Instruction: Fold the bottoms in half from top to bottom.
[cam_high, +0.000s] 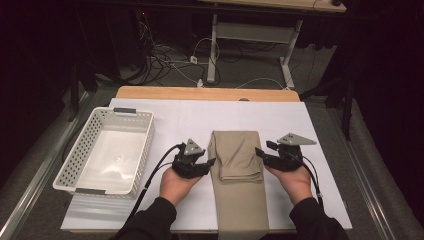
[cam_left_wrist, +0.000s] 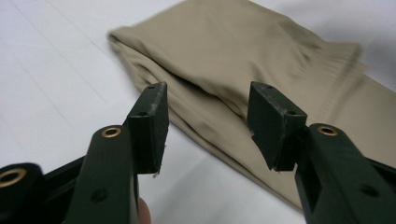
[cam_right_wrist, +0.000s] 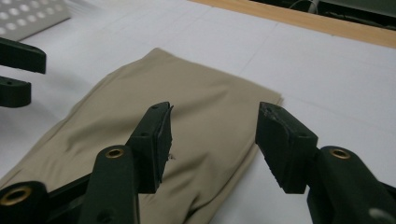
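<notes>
Folded tan cloth (cam_high: 236, 160) lies mid-table on white sheet (cam_high: 280, 120), near end hanging past table's near edge. Left gripper (cam_high: 209, 163) and right gripper (cam_high: 261, 152) flank it, jaws apart, empty. White basket (cam_high: 142, 137) far left.

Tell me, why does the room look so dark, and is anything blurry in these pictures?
High view: light falls on the table alone, so the floor and edges sink into black; the trousers and basket are evenly lit, without glare. Left gripper view: the trousers' far edge is smeared and soft, while the near pads stay sharp. Right gripper view: the cloth is clear; the basket corner is hazy.
</notes>
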